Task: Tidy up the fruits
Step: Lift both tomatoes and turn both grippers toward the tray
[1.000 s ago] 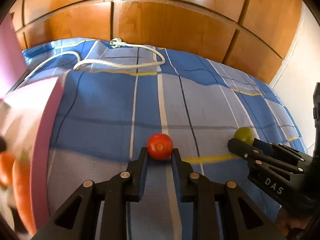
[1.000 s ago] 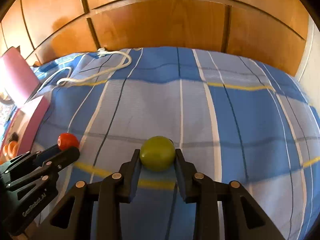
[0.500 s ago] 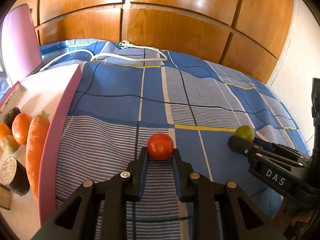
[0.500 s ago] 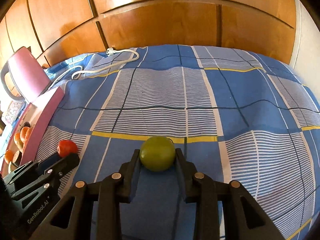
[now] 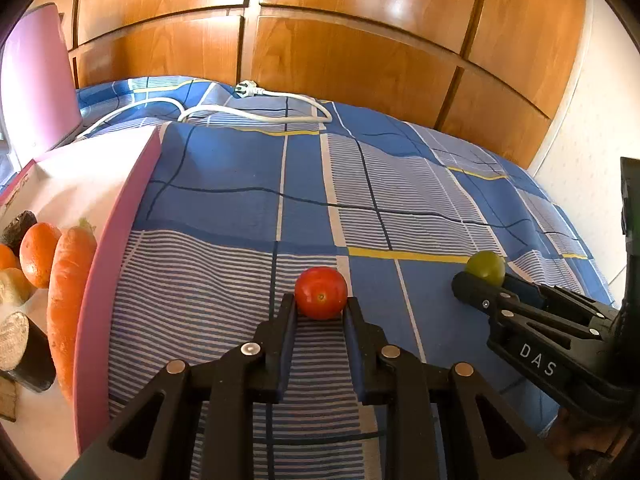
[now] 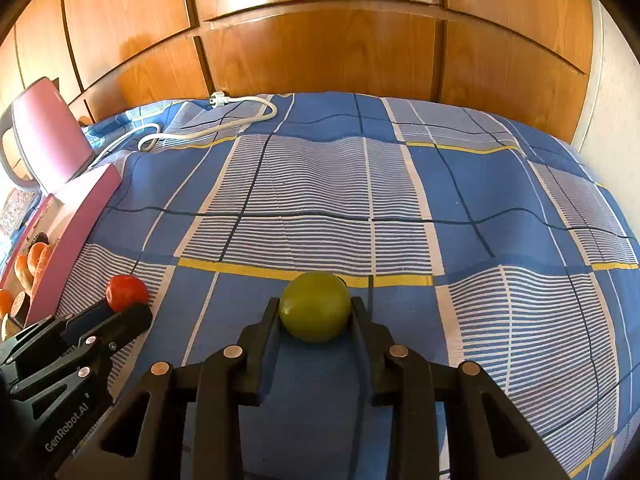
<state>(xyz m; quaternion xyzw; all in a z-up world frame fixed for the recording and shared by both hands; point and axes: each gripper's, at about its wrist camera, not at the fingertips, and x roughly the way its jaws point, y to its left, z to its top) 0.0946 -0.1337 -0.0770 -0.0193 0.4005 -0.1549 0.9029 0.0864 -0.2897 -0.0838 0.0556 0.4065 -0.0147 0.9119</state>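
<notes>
Two claws are each gripping one fruit above the blue checked bedspread [image 5: 224, 184]: the left claw [image 5: 321, 312] is clenching a small round red tomato [image 5: 321, 293], and the right claw [image 6: 315, 316] is clamping a round green lime-like fruit [image 6: 314, 306]. Both fruits are sitting at the fingertips, clear of the cloth as far as I can judge. The pink-rimmed white tray [image 5: 120, 216] holding a carrot and oranges is lying to the left, so the left claw is nearer it, and the tomato looks likely to go in first.
</notes>
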